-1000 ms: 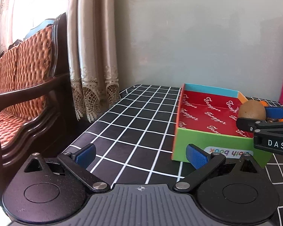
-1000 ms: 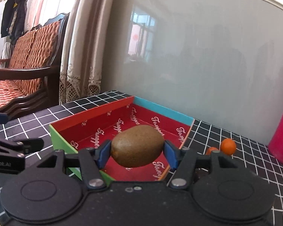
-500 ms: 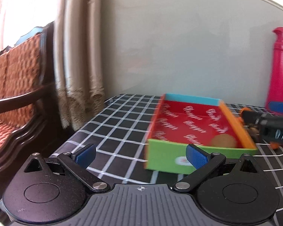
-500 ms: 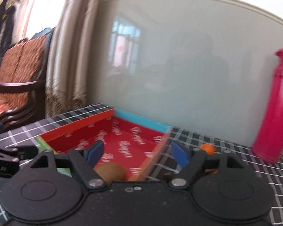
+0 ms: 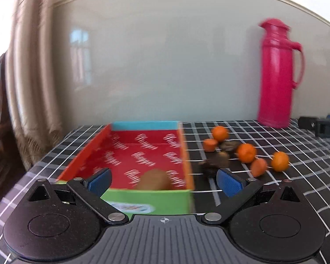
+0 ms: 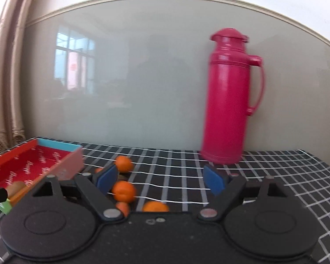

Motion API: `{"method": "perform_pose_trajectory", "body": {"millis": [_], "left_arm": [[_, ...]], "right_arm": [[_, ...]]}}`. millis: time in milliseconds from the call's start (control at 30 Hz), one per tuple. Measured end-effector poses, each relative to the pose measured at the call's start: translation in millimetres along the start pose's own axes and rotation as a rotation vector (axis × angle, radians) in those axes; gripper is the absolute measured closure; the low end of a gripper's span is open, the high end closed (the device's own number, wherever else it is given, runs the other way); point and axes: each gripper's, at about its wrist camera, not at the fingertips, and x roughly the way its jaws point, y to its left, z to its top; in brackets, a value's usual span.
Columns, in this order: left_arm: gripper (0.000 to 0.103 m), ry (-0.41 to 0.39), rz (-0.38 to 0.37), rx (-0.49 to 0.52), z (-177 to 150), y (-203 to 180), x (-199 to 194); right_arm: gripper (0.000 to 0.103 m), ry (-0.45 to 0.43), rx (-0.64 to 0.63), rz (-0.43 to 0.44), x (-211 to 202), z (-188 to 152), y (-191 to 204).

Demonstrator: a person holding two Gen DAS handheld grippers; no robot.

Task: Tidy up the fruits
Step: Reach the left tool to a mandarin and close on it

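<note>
A brown kiwi (image 5: pixel 154 179) lies in the red-lined cardboard box (image 5: pixel 129 151), near its front right corner; it also shows in the right wrist view (image 6: pixel 16 186). Several small oranges (image 5: pixel 246 153) and some dark fruits (image 5: pixel 217 161) lie on the checked cloth right of the box. My left gripper (image 5: pixel 164 181) is open and empty in front of the box. My right gripper (image 6: pixel 161 179) is open and empty above the oranges (image 6: pixel 123 191), right of the box (image 6: pixel 33 165). Its tip shows at the far right of the left wrist view (image 5: pixel 319 127).
A tall pink thermos (image 6: pixel 230 101) stands at the back of the table against the grey wall; it also shows in the left wrist view (image 5: pixel 277 72). Curtains (image 5: pixel 28 88) hang at the left. The table's left edge runs beside the box.
My right gripper opened and let go of the kiwi, which now lies in the box. It then swung right toward the oranges. My left gripper also swung right, staying open.
</note>
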Motion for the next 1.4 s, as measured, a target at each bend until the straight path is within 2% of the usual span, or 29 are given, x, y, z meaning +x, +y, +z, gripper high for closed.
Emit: {"method": "perform_pose_trajectory", "body": {"millis": [167,267,400,467,533,700,800,933,1067,1133,1200,1367,1400], "left_arm": [[0.002,-0.038,-0.049,0.05,3,-42,4],[0.002,0.0,-0.105,0.053,5,-64,10],[0.003,0.036,-0.12,0.091,4,-89,16],[0.007,0.04,-0.135,0.076,3,-95,18],[0.015,0.046,-0.145,0.062,4,-100,21],[0.017,0.057,-0.18,0.04,8,-117,33],[0.026,0.075,-0.204,0.045,10,-131,42],[0.03,0.088,-0.243,0.079,13,-155,53],[0.035,0.102,-0.242,0.121,17,-178,65],[0.044,0.127,-0.247,0.117,18,-186,74],[0.048,0.156,-0.244,0.112,18,-190,84],[0.049,0.2,-0.224,0.095,17,-192,100],[0.061,0.202,-0.225,0.084,17,-192,102]], "right_arm": [[0.018,0.004,0.024,-0.038,-10,-6,-28],[0.018,0.001,0.039,-0.057,-14,-7,-40],[0.018,0.007,0.056,-0.084,-13,-10,-53],[0.018,0.012,0.066,-0.101,-12,-11,-60],[0.018,0.022,0.075,-0.131,-11,-13,-67],[0.019,0.068,0.096,-0.194,-3,-22,-86],[0.019,0.087,0.106,-0.202,-2,-27,-95],[0.019,0.098,0.096,-0.221,-2,-33,-103],[0.019,0.1,0.11,-0.244,-1,-35,-114],[0.019,0.11,0.119,-0.25,2,-37,-118],[0.019,0.111,0.122,-0.256,4,-38,-122],[0.019,0.124,0.128,-0.262,11,-40,-128],[0.019,0.128,0.128,-0.263,12,-40,-129]]}}
